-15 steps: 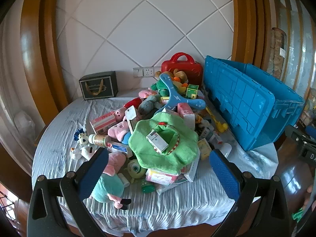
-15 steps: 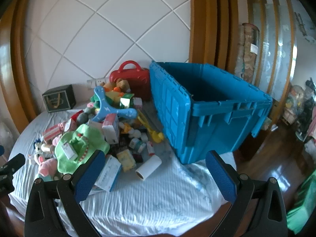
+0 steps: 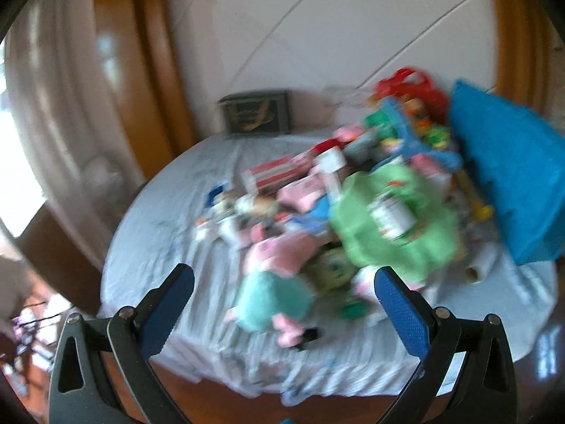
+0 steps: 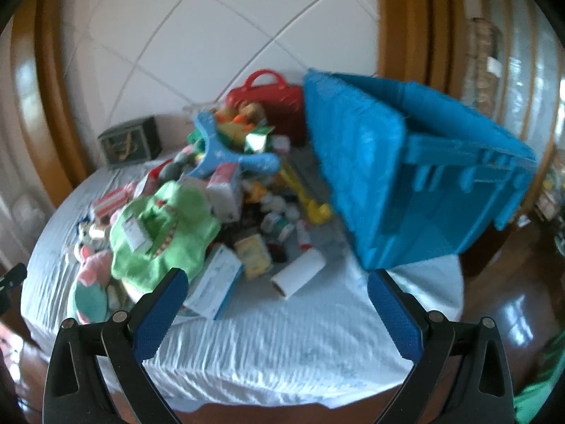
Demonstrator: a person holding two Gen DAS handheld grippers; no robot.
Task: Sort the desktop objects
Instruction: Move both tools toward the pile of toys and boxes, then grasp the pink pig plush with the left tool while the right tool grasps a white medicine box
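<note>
A heap of toys and small boxes lies on a round table under a white cloth (image 4: 282,349). On top sits a green plush (image 4: 166,233) (image 3: 395,226); a pink and teal plush pig (image 3: 275,282) lies at the heap's near edge. A white paper roll (image 4: 298,274) and a white-blue box (image 4: 215,286) rest in front. A big blue crate (image 4: 416,190) (image 3: 508,183) stands to the right. My left gripper (image 3: 282,307) hangs open just short of the pig. My right gripper (image 4: 273,311) is open above the cloth near the roll. Both views are blurred.
A red toy case (image 4: 268,102) and a dark gift bag (image 4: 129,141) stand at the back by the tiled wall. A blue boomerang-shaped toy (image 4: 229,155) tops the heap's far side. Wooden floor lies beyond the table edge on the right (image 4: 512,300).
Both views swung: the left camera turned left, shifting the heap and crate rightward in frame. The right camera tilted, so the crate now leans. Both grippers stayed open.
</note>
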